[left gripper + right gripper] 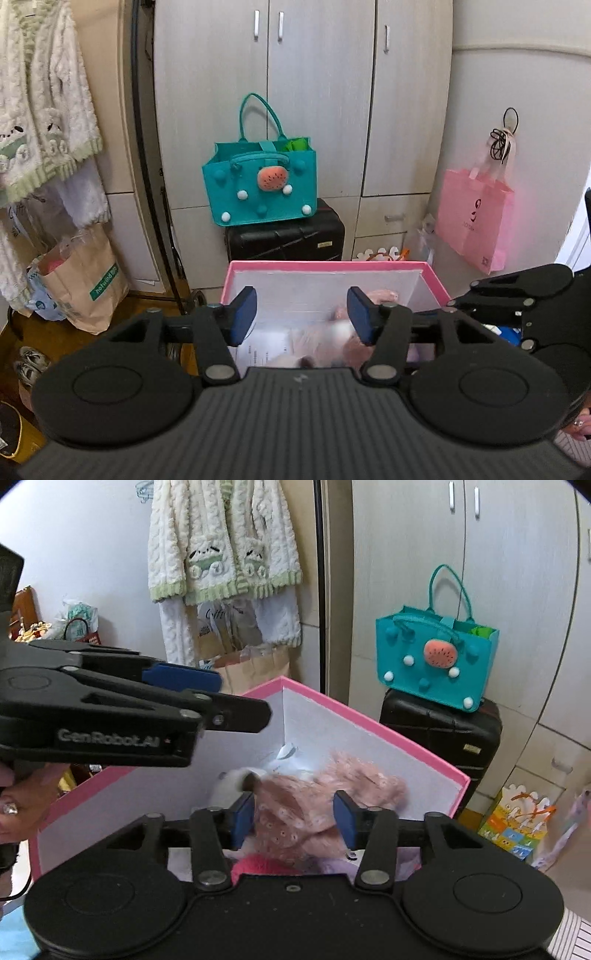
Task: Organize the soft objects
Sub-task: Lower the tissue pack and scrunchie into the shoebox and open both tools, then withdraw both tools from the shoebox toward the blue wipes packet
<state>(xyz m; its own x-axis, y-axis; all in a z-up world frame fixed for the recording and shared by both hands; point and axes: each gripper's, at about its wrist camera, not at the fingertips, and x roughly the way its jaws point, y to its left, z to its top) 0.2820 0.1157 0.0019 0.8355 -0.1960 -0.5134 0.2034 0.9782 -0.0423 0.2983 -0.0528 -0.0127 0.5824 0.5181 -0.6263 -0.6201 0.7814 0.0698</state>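
Observation:
A pink box (325, 264) with white inner walls stands in front of me; it also shows in the right wrist view (373, 718). A fluffy pink plush toy (325, 790) lies inside it, blurred in the left wrist view (332, 339). My left gripper (301, 314) is open and empty above the box's near side. My right gripper (293, 816) is open, its fingers either side of the plush toy, not clamped on it. A red furry item (258, 866) lies under the right gripper. The left gripper also shows in the right wrist view (221, 698).
A teal felt bag (262, 184) sits on a black suitcase (284, 236) against the grey wardrobe (317, 92). A pink bag (474, 218) hangs at right. A paper bag (81, 280) and shoes (31, 363) stand at left. A fluffy white cardigan (221, 554) hangs behind.

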